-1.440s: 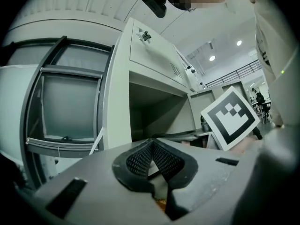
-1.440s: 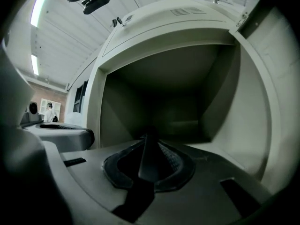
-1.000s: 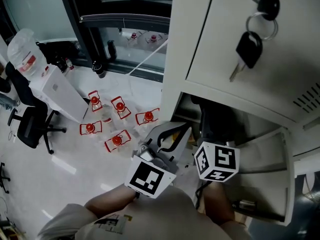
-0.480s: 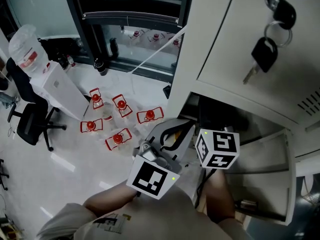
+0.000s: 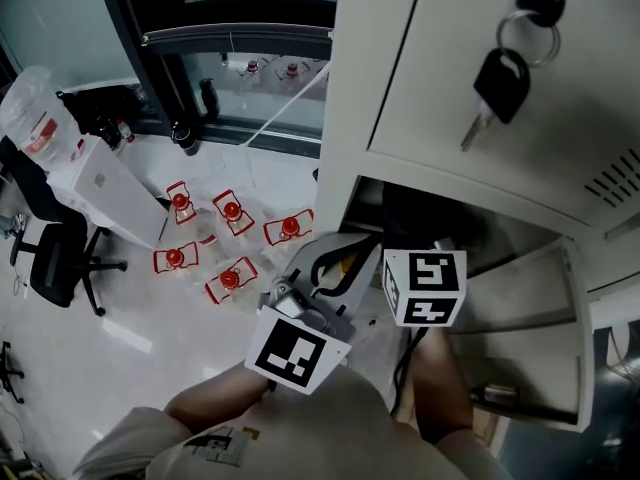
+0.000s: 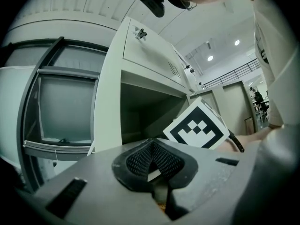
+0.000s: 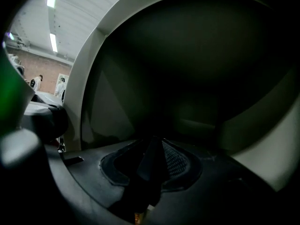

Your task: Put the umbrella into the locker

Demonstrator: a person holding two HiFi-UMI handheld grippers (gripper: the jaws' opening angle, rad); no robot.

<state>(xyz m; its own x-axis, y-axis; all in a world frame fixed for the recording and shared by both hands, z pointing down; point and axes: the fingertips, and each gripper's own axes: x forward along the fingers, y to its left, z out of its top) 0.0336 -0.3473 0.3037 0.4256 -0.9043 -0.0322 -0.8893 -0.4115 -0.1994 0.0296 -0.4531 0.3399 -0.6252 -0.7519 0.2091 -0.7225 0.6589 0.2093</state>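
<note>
The grey locker's lower compartment (image 5: 505,253) stands open, its door (image 5: 530,343) swung out to the right. A dark mass, the umbrella (image 5: 425,218), lies in the compartment's mouth. My right gripper (image 5: 435,250) reaches into that opening, its jaws mostly hidden behind its marker cube. In the right gripper view the right gripper (image 7: 152,161) is shut on a dark fold of the umbrella (image 7: 149,165), with the dim locker interior beyond. My left gripper (image 5: 365,243) hovers just left of the opening, and in its own view the left gripper (image 6: 152,165) is shut with nothing held.
The upper locker door carries a key bunch (image 5: 500,78) in its lock. On the floor to the left stand several red-capped bottles (image 5: 230,213), a white box (image 5: 105,188), a water jug (image 5: 35,123) and an office chair (image 5: 55,258). A dark-framed glass wall (image 5: 230,38) runs behind.
The head view has swayed a little. The right gripper's cube has turned and shifted slightly left at the locker's mouth. The left gripper stays about where it was.
</note>
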